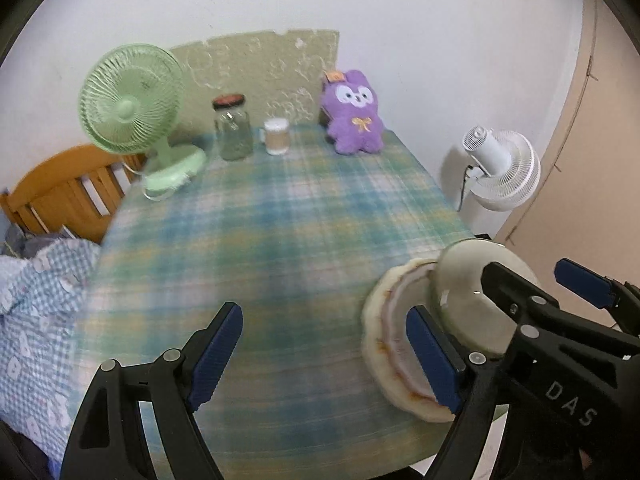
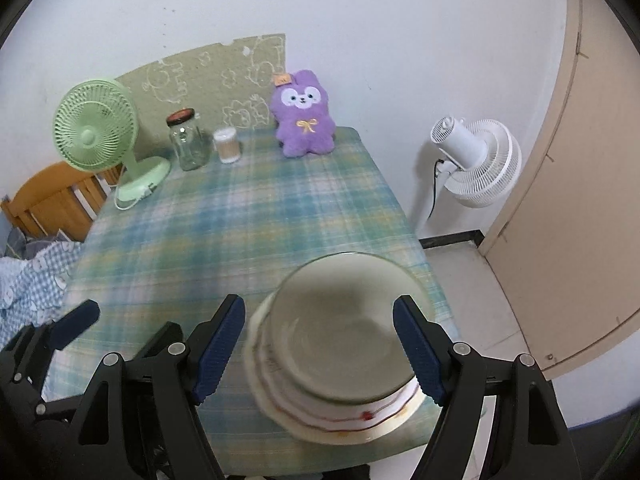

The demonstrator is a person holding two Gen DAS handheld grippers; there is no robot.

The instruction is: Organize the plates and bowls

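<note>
While our left gripper (image 1: 324,354) and right gripper (image 2: 332,350) hold jaws apart and empty, the pale glazed bowl (image 2: 340,320) sits stacked on the red-trimmed cream plate (image 2: 348,424).

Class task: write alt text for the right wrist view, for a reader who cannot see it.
A bowl sits stacked on a plate at the near edge of a plaid-covered table, between the open fingers of the right hand-held gripper. A green fan, jar and purple plush toy stand at the back.

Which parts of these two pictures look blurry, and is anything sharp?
Left wrist view: tablecloth and plate smeared, green fan soft; gripper sharp. Right wrist view: bowl and plate blurred; purple toy and white fan sharper.
</note>
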